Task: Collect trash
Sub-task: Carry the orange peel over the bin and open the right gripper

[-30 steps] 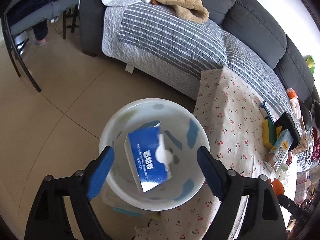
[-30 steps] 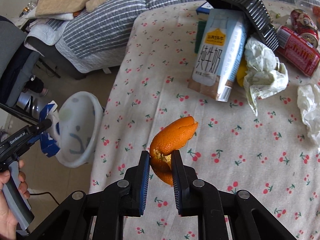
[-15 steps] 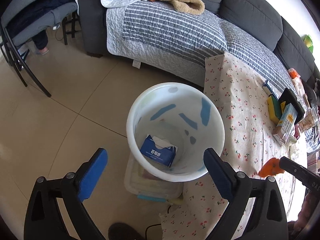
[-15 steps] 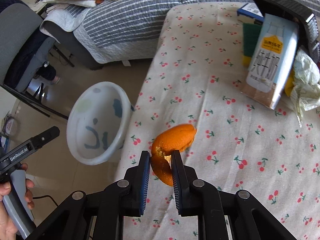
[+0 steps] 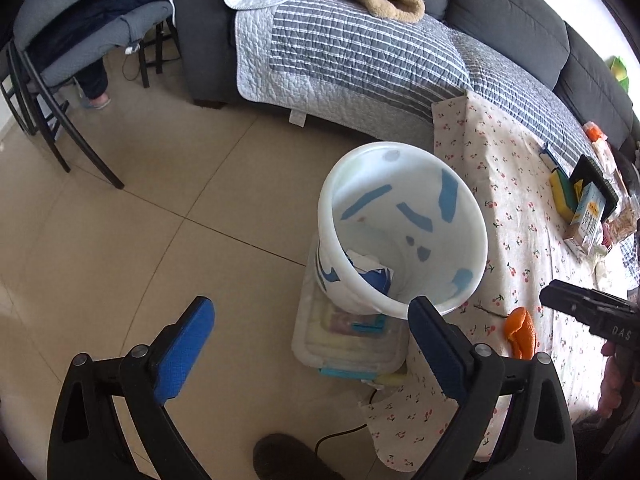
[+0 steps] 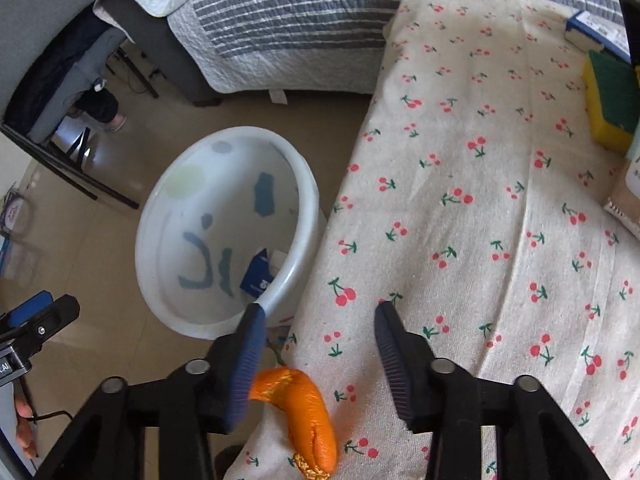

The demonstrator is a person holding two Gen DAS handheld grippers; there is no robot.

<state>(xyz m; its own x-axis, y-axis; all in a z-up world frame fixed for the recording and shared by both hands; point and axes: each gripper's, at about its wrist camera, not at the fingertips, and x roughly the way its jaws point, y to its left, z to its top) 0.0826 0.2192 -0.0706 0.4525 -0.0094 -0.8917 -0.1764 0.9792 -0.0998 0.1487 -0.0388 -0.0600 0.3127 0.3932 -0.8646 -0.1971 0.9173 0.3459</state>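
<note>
A white trash bin (image 5: 404, 224) with blue patches stands on the floor by the table's left edge; it also shows in the right wrist view (image 6: 224, 232). A blue tissue box (image 6: 258, 274) lies inside it. My right gripper (image 6: 318, 340) is open above the table edge. An orange peel (image 6: 304, 412) lies loose between its jaws near the left finger, over the cloth; it also shows in the left wrist view (image 5: 520, 330). My left gripper (image 5: 308, 340) is open and empty above the floor, near the bin.
A cherry-print cloth (image 6: 500, 208) covers the table. A yellow-green sponge (image 6: 612, 104), a milk carton (image 5: 588, 216) and a black tray (image 5: 592, 184) sit at its far end. A striped sofa (image 5: 360, 52) and a chair (image 5: 60, 60) stand behind. A clear lidded box (image 5: 348, 340) lies under the bin.
My right gripper has opened and let go of the orange peel, which dropped low between its jaws. It moved toward the bin. My left gripper pulled back from the bin.
</note>
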